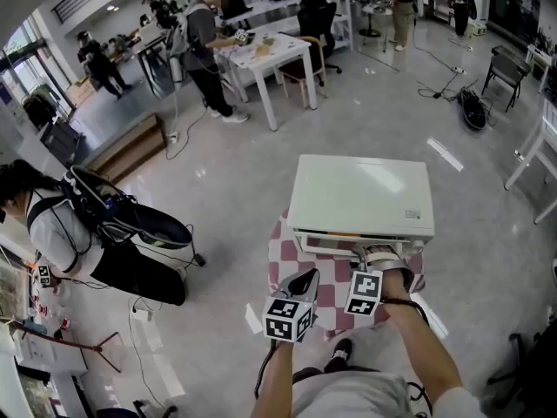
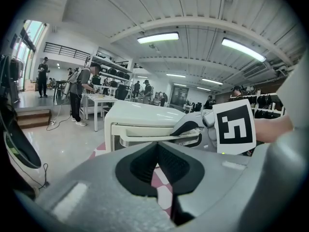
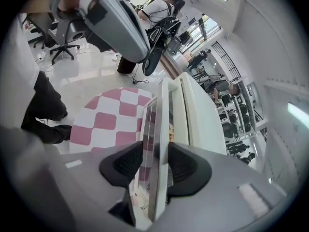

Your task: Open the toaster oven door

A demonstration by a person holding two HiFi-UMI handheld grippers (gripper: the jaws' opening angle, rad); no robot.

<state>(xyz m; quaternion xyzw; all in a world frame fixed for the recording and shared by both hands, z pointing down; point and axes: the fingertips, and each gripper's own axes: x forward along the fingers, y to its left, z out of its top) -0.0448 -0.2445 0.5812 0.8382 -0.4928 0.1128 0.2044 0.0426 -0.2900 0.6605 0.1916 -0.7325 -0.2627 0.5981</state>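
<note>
Now | step: reaching the door handle (image 3: 163, 115) | toaster oven (image 1: 361, 197) on checked cloth (image 1: 283, 252), door on near face looks shut | right gripper (image 3: 157, 161) wide, straddling handle, apparently unclamped | left gripper (image 2: 155, 151) jaws together, empty, near left | next, likely: clamp handle, pull it near and down

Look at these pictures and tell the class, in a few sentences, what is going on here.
A person holds a tool in each hand in front of a white toaster oven, which stands on a red-and-white checked cloth. The right tool has the edge of the oven door between its open jaws, and the pads do not clearly press on it. The door looks slightly ajar, not swung down. The left tool hangs beside it, shut and empty.
</note>
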